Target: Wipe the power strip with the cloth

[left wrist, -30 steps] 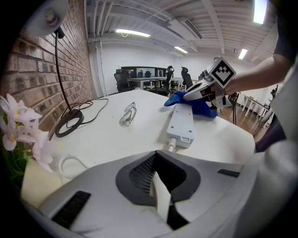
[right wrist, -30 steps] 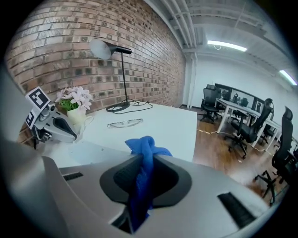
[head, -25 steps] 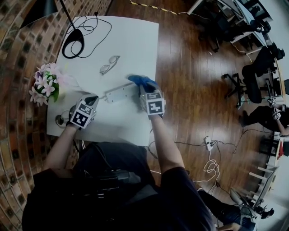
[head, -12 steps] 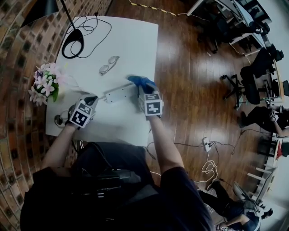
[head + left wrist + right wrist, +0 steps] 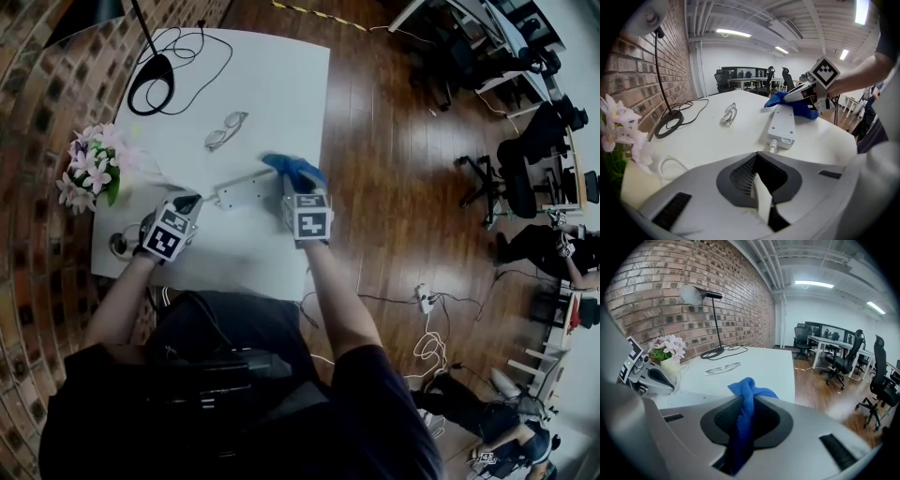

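Observation:
A white power strip (image 5: 242,191) lies across the middle of the white table (image 5: 272,94). In the left gripper view the power strip (image 5: 783,125) points away, its cable end toward me. My right gripper (image 5: 292,187) is shut on a blue cloth (image 5: 298,171), which rests on the strip's right end. The cloth (image 5: 745,411) hangs bunched between the right gripper (image 5: 743,427) jaws. My left gripper (image 5: 187,204) sits just left of the strip. The left gripper (image 5: 761,187) has its jaws nearly together on a white cord that runs from the strip.
Folded glasses (image 5: 226,130) lie behind the strip. A black lamp base (image 5: 150,84) with its cable is at the far left corner, and a vase of pink flowers (image 5: 89,173) stands at the left edge. The table's right edge drops to wooden floor (image 5: 403,141).

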A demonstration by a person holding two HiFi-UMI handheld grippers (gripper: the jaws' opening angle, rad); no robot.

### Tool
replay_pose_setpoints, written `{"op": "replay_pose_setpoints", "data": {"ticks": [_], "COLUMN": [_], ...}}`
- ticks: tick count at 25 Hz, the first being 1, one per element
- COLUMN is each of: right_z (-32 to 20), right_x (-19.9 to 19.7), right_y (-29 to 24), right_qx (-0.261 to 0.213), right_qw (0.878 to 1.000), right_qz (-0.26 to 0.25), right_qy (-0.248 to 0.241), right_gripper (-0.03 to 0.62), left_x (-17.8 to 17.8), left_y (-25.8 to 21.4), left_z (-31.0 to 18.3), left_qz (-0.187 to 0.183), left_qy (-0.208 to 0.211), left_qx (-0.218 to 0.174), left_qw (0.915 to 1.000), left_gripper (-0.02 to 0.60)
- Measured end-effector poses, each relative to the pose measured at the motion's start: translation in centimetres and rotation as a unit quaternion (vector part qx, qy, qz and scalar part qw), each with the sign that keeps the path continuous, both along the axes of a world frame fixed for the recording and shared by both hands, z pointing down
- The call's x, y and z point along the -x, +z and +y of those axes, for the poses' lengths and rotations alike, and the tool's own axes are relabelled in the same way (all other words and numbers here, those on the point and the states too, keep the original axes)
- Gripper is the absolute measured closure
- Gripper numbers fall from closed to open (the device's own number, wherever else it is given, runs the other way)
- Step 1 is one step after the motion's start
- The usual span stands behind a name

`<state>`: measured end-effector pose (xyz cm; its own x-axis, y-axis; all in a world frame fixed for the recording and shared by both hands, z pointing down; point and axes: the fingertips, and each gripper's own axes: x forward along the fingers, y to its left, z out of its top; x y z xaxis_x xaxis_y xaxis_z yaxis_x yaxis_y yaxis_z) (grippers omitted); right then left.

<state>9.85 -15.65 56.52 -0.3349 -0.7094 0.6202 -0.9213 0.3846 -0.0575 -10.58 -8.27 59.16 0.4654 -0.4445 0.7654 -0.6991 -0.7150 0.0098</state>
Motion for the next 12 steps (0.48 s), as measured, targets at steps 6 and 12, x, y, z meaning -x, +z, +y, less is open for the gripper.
{"op": "replay_pose_setpoints", "data": {"ticks": [6, 12], "right_z": [0.5, 1.1], "right_x": [1.4, 2.5], "right_y": [0.0, 0.0], "right_qx": [-0.009, -0.013], "right_qw": [1.000, 1.000], "right_qz": [-0.002, -0.026], "right_qy": [-0.006, -0.007], "right_gripper": [0.534, 0.533], "left_x": [0.0, 0.0], "left_y": [0.1, 0.1], "left_z": [0.0, 0.0], "left_qz": [0.003, 0.007], "left_qy": [-0.002, -0.005], "left_qx": [-0.001, -0.002], "left_qw": [1.0000, 1.0000], "left_gripper": [0.568, 0.568]}}
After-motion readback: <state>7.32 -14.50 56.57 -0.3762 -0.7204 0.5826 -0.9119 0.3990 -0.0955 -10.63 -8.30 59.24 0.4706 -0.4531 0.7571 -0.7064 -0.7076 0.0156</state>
